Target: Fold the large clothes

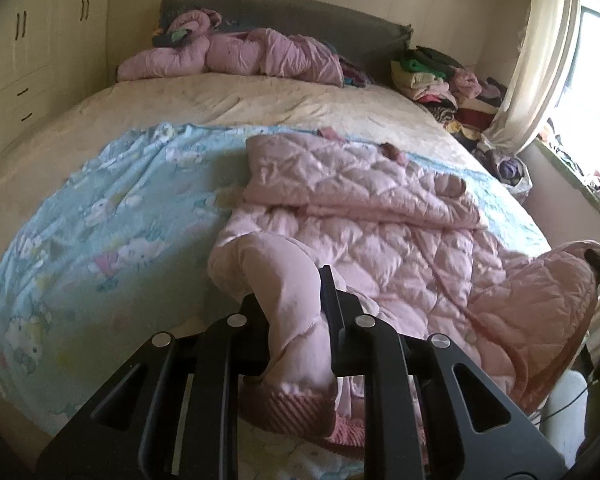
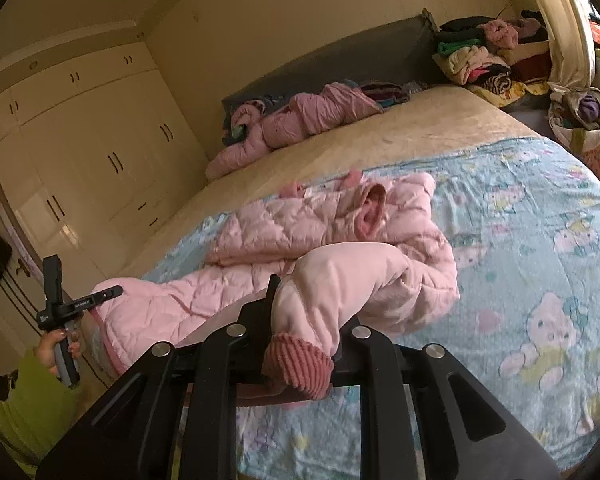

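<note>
Left tongs [image 1: 296, 316] and right tongs [image 2: 304, 320] each pinch a cuffed sleeve; the pink coat [image 1: 380, 232] stretches lengthwise ahead of both.

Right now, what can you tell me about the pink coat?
The pink coat is puffy and quilted, shiny like nylon, with darker ribbed cuffs. It lies crumpled and partly folded on the blue cartoon blanket on the bed. The left claw pinches one sleeve just above its cuff, and the right claw pinches the other sleeve the same way.
</note>
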Tool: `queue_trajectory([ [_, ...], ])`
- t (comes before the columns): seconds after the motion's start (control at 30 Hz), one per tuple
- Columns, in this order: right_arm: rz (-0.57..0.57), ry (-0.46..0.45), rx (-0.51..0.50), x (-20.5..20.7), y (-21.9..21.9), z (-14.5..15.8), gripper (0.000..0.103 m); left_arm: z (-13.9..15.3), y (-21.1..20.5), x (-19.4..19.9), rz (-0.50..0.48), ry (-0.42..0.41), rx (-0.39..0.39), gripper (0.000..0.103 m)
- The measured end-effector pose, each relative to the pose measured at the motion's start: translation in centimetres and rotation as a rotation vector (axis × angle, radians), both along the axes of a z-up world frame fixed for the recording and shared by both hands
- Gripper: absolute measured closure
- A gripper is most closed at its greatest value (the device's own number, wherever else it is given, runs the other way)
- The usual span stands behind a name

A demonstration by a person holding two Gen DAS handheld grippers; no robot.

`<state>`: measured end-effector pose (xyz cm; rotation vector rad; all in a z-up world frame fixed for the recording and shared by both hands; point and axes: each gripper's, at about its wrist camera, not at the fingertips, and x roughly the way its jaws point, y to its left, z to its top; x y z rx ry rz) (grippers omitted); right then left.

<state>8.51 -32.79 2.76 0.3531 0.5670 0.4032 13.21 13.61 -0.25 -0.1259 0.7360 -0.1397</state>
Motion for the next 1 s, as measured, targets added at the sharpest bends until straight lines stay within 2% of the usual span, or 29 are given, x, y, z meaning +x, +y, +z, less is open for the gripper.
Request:
queue_trajectory([
  [0.63,-0.07,-0.08,-0.007,8.1,-1.3,4.5,0.087,4.5,-1.4,7.3,0.022,-0.086,0.062,0.092],
  [1.0,-0.14,-0.065,0.005,13.5,-2.4,5.4,0.087,5.7,-0.5,11.7,0.046,-0.104,0.055,0.092],
])
